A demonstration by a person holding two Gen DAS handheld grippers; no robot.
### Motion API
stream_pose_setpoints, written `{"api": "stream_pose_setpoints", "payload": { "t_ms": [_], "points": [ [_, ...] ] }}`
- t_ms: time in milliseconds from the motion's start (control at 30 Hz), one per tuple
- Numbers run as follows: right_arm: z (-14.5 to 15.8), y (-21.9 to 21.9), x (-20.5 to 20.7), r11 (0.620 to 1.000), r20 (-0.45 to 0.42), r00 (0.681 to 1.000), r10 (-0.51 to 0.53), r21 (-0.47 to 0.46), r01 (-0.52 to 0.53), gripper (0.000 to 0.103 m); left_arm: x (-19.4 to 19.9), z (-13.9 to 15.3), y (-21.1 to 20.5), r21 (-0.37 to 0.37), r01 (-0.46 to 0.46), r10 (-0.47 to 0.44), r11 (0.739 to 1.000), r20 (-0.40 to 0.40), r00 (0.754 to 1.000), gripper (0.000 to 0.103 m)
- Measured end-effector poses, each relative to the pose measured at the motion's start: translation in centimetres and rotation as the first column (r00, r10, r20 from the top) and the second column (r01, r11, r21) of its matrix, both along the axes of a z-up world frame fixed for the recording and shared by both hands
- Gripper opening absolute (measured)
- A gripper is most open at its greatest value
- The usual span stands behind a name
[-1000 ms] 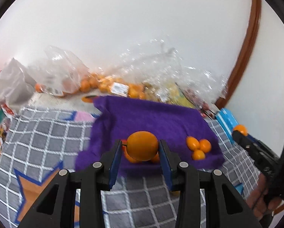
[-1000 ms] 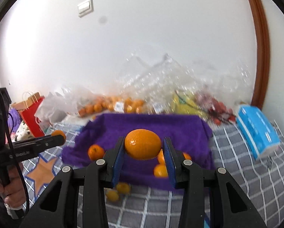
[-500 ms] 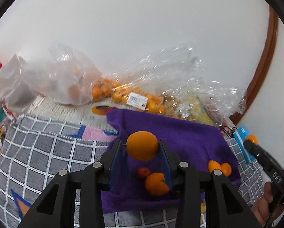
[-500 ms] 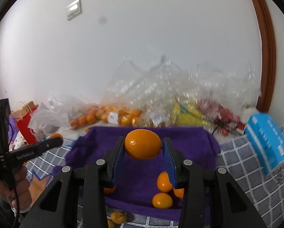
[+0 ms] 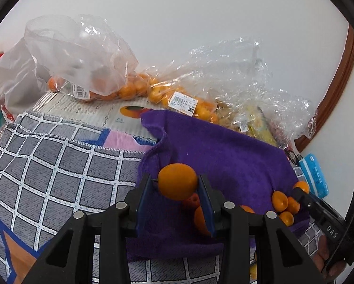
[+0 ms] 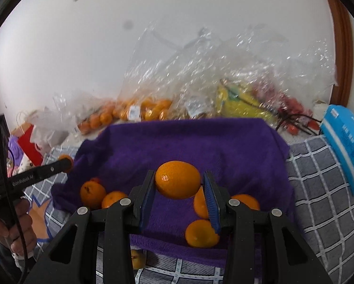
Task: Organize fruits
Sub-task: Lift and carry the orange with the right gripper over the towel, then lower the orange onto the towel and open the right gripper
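My left gripper (image 5: 177, 187) is shut on an orange (image 5: 177, 181) above the near left part of a purple towel (image 5: 224, 151). My right gripper (image 6: 178, 185) is shut on a second orange (image 6: 178, 179) over the towel's (image 6: 181, 142) near middle. Loose oranges (image 6: 201, 233) lie on the towel beneath and beside the right fingers, two more (image 6: 93, 194) to the left. In the left wrist view a cluster of small oranges (image 5: 283, 203) sits at the towel's right edge, next to the other gripper's tip. One fruit (image 6: 136, 259) lies off the towel on the checked cloth.
Clear plastic bags of oranges (image 5: 134, 90) and other fruit (image 6: 238, 101) pile along the white wall behind the towel. A grey checked cloth (image 5: 46, 165) covers the surface. A blue tissue pack (image 6: 347, 142) lies at the right. A person's hand (image 6: 13, 227) grips the left tool.
Both grippers have sunk and moved forward over the towel with their oranges still held. The bags at the wall look nearer and larger.
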State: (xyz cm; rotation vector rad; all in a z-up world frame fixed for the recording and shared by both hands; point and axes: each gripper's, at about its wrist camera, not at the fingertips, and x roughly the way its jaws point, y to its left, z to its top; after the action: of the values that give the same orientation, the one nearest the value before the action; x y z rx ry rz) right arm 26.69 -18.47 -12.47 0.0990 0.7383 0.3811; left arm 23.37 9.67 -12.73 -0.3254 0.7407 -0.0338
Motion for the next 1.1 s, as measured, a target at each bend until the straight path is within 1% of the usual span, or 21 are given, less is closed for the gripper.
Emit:
{"api": "stream_pose_setpoints", "payload": {
  "t_ms": [67,300,467,833,900,1100],
  "points": [
    [-0.5,0.7,-0.1,1.0,-0.016,1.0,0.023,-0.009,-0.024,0.04,0.0,-0.2,-0.3,0.008,0.006,-0.006,1.0,-0.004,1.0,0.037],
    [-1.4,2.1,-0.3,0.997,-0.026,0.998,0.057,-0.053,-0.059,0.04,-0.1,-0.4,-1.0,0.04,0.003,-0.003,0.999,-0.007,1.0,0.037],
    [-1.9,2.4,-0.1,0.996,-0.034,0.998,0.055,-0.073,-0.058,0.04,-0.1,-0.5,-1.4,0.042,0.013,-0.013,0.999,-0.021,1.0,0.037],
    [-2.6,2.9,0.2,0.993,-0.052,0.997,0.062,-0.098,-0.067,0.04,0.4,-1.6,-2.0,0.045,0.017,-0.013,0.999,-0.088,0.996,0.037],
    [-2.8,2.9,0.2,0.993,-0.054,0.997,0.061,-0.1,-0.067,0.04,0.3,-1.6,-2.1,0.056,0.016,-0.011,0.998,-0.085,0.996,0.037],
    [-2.9,2.9,0.3,0.992,-0.053,0.997,0.055,-0.11,-0.061,0.04,0.3,-1.6,-2.2,0.058,0.013,-0.008,0.998,-0.085,0.996,0.037]
  ]
}}
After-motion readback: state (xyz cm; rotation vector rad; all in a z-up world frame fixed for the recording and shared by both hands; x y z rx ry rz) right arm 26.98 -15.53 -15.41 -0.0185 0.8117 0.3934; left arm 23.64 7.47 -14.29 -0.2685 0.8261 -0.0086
